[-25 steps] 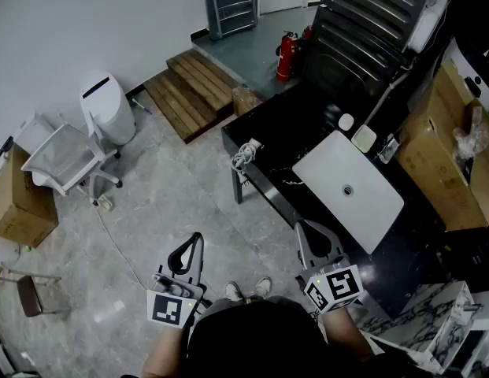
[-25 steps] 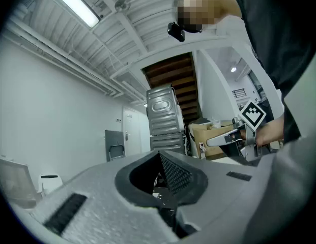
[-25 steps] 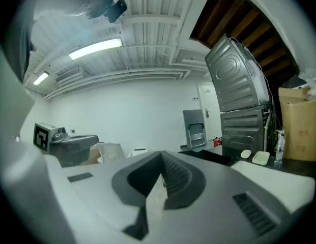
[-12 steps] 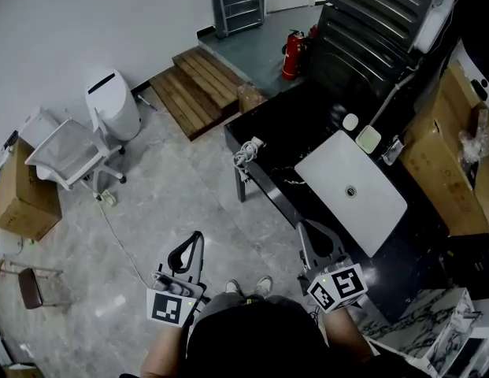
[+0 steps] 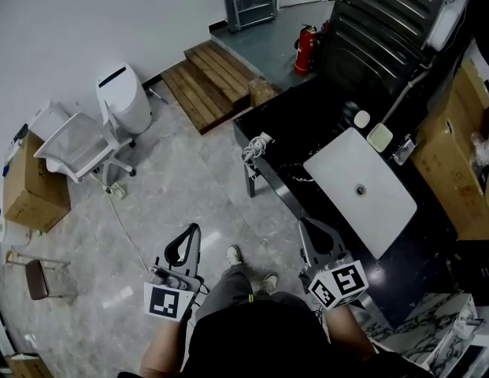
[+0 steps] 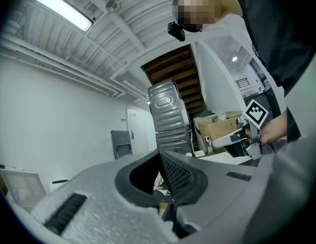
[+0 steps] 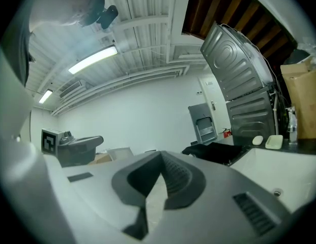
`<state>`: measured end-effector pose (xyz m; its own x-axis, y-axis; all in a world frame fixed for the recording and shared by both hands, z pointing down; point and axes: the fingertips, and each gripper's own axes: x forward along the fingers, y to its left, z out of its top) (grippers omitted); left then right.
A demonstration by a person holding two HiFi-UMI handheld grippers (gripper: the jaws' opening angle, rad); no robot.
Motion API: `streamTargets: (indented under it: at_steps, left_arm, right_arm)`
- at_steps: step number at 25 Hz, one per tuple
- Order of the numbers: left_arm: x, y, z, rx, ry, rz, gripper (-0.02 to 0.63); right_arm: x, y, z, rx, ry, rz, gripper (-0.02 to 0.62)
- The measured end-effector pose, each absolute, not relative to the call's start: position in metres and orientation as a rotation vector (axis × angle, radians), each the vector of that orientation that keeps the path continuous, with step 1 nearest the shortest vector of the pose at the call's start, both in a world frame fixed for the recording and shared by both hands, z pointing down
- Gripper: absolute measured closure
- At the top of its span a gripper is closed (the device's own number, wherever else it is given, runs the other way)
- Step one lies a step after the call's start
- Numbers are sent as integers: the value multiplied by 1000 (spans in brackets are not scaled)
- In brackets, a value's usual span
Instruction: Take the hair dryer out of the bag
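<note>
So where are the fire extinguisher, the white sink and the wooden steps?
fire extinguisher (image 5: 306,53), head view, red body.
white sink (image 5: 338,173), head view, bare basin beside the drain.
wooden steps (image 5: 220,68), head view, upper step's planks.

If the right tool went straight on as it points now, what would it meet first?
Nothing near, it seems. The shut, empty right tool points level just left of the black counter, so the white wall looks first. Depth is unclear; it might clip the counter's corner.
</note>
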<state>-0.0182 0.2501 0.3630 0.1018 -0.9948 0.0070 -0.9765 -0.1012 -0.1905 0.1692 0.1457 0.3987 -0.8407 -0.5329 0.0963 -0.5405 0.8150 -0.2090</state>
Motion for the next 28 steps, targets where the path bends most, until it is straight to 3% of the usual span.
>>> streamTargets:
  at_steps: [12,28]
  left_arm:
    - [-39,160,397,-2389,1931,-127,584]
    - [-136,34,407,-2569,1831,-76,583]
  right_arm:
    - [157,90,421,982,-2832,360,583]
    - [44,-13,416,1035,-2748,336,583]
